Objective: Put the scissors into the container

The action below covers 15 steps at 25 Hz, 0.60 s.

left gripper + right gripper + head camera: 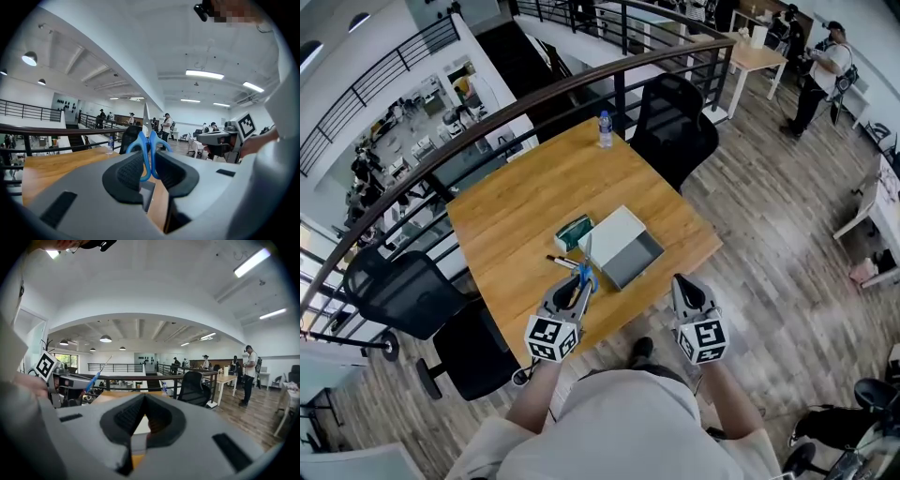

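Note:
The blue-handled scissors [584, 272] are clamped by their handles in my left gripper [574, 292], blades pointing up and away over the table's near edge. In the left gripper view the blue loops [149, 150] stand upright between the pads. The container [623, 246] is a white-and-grey box with an open grey compartment, just beyond and right of the scissor tips. My right gripper [686, 286] hovers near the table's front edge, right of the box, shut on nothing. The right gripper view shows its tips [143, 401] meeting, with the scissors [97, 376] off to the left.
On the wooden table [516, 202] a teal packet [574, 232] and a dark pen [561, 261] lie left of the box, and a water bottle [605, 129] stands at the far edge. Black chairs [675, 127] flank the table; a railing [487, 127] runs behind.

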Each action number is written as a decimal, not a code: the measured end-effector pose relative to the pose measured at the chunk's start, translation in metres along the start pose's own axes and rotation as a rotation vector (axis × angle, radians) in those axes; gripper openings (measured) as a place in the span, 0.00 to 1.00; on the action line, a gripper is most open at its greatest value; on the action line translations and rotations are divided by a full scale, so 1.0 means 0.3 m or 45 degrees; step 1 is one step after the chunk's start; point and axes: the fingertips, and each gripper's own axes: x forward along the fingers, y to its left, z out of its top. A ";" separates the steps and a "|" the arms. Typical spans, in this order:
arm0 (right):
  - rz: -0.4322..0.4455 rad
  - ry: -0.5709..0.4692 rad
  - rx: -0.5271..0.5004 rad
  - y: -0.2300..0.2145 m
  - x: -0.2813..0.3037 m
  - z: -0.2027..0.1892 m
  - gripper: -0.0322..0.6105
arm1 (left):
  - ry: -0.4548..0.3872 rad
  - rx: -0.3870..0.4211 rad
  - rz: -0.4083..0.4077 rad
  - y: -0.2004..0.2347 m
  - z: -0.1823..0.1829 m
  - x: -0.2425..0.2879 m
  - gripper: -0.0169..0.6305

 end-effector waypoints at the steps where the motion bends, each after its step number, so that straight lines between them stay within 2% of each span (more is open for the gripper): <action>1: 0.011 0.001 -0.003 -0.021 0.011 -0.001 0.05 | 0.002 0.000 0.006 -0.008 0.001 0.024 0.14; 15: 0.151 0.061 0.012 -0.274 0.147 -0.065 0.05 | 0.050 0.008 0.107 -0.083 -0.009 0.305 0.14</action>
